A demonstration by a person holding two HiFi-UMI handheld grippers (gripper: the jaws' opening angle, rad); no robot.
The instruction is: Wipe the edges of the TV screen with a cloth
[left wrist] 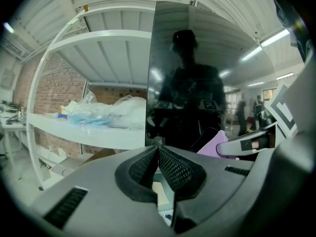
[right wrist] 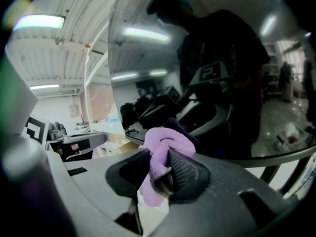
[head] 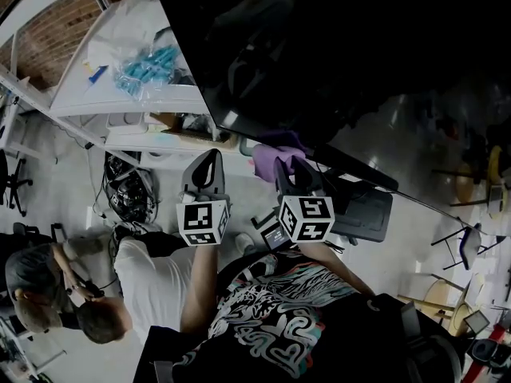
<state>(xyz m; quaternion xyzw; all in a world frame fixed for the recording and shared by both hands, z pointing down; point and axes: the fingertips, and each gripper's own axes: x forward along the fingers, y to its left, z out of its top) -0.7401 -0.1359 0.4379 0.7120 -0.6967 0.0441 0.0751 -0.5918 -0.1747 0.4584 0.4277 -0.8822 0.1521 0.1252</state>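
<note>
Now: cloth at the TV's lower edge.
We note the right gripper (right wrist: 165, 171) clamped on the purple cloth (right wrist: 167, 141), which bunches above its jaws and sits at the lower edge of the TV screen (head: 319, 46), near its left corner. The left gripper (left wrist: 158, 158) has its jaws together with nothing between them, facing the screen's left edge beside a white shelf (left wrist: 98, 132).

Left gripper (left wrist: 158, 149) closed — apparently empty.
</note>
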